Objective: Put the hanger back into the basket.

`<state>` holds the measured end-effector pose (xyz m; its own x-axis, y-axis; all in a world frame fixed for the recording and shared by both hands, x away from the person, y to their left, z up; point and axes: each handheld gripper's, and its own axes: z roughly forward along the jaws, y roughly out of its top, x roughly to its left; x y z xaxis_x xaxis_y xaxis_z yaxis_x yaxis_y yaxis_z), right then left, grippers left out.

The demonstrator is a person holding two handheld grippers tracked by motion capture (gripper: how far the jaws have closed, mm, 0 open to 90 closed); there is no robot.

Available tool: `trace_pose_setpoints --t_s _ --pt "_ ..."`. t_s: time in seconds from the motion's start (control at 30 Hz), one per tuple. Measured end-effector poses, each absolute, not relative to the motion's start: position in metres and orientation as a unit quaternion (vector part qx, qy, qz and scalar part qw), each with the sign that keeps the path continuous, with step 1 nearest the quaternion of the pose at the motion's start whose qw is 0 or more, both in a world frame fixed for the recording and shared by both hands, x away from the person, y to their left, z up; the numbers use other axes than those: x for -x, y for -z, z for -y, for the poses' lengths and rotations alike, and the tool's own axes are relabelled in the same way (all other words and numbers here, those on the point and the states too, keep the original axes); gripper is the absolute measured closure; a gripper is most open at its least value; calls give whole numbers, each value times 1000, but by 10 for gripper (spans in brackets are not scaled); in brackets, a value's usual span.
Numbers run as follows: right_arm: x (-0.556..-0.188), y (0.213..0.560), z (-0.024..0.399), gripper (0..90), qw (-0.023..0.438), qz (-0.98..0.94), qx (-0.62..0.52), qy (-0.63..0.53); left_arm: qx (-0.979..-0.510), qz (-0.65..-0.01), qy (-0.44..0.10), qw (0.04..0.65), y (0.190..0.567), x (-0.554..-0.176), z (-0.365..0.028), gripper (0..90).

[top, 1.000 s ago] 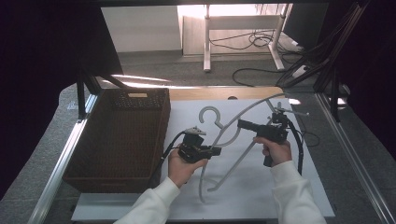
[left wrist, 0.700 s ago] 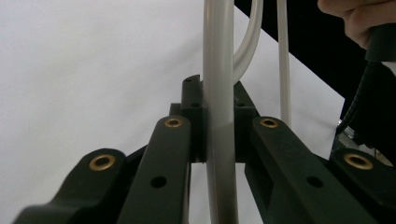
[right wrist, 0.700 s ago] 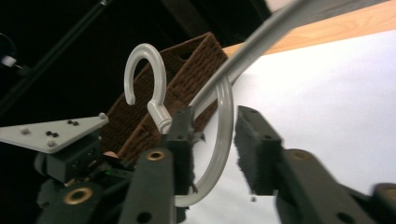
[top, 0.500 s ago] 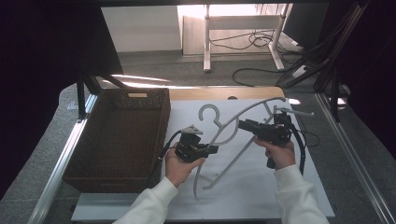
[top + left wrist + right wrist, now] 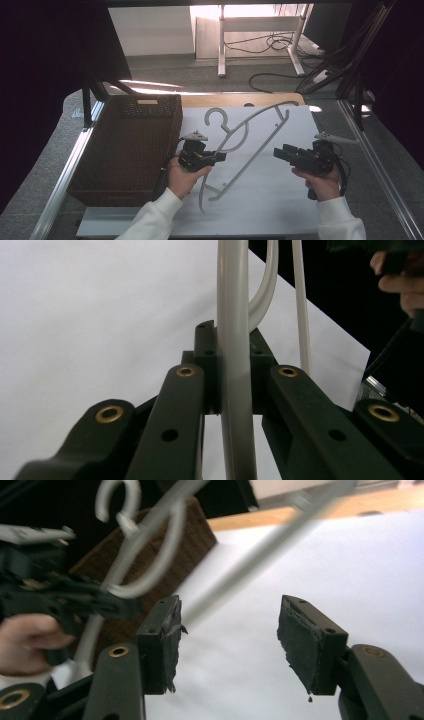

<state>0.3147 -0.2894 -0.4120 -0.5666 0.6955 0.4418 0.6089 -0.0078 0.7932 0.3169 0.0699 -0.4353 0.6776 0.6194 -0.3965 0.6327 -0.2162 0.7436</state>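
The grey hanger [image 5: 240, 145] lies tilted over the white sheet [image 5: 300, 200], its hook [image 5: 216, 117] near the brown basket [image 5: 125, 145]. It looks light, thin and stiff, probably smooth plastic, so it could slip or swing. A good place to hold it is a straight bar, not the curly hook.

The left gripper [image 5: 216, 157] is clamped tight on one curved bar. The left gripper view shows the bar [image 5: 234, 340] squeezed between the pads, which the high view is too far off to show.

The right gripper [image 5: 281, 153] holds nothing. Its jaws have just been opening, and the right gripper view shows bare pads [image 5: 167, 640] with the hanger farther off.
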Motion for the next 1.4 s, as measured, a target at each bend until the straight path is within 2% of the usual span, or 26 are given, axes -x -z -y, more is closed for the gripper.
trace_pose_setpoints --t_s 0.4,0.93,1.4 --pt "-311 430 310 403 57 -705 -482 -517 -773 -397 18 494 418 -312 -82 820" --pt "-312 437 314 397 58 -708 -488 -507 -758 -398 20 517 389 -312 -115 820" --pt "-314 441 311 393 53 -713 -489 -500 -753 -407 27 517 382 -315 -139 820"
